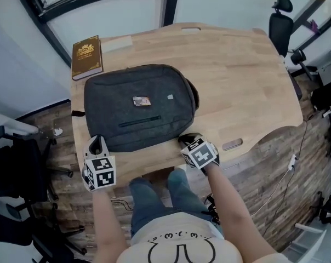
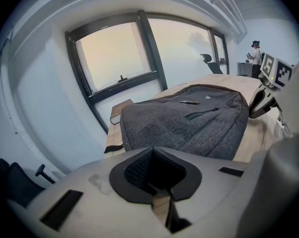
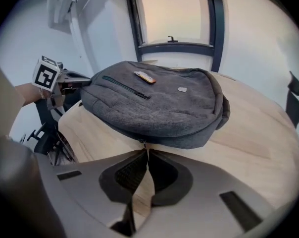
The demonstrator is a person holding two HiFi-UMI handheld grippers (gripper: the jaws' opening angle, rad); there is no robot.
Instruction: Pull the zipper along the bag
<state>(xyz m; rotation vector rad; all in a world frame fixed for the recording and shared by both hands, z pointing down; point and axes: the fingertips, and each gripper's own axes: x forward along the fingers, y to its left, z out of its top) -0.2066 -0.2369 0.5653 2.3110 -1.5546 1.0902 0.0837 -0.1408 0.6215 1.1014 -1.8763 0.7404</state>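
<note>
A dark grey backpack (image 1: 138,106) lies flat on the wooden table (image 1: 237,75), with a small badge on its top. Its main zipper runs along the side facing me, and the pull (image 3: 142,142) hangs at the front edge. My right gripper (image 1: 186,139) points down at that edge. In the right gripper view its tips (image 3: 145,151) stand a narrow slit apart just short of the pull, with nothing pressed between them. My left gripper (image 1: 97,142) sits by the bag's front left corner, shut (image 2: 154,186) and empty, with the backpack (image 2: 189,123) ahead of it.
A brown book (image 1: 86,56) lies at the table's back left corner, beside the bag. Office chairs stand to the left (image 1: 12,163) and at the back right (image 1: 280,21). The table's front edge is right under both grippers.
</note>
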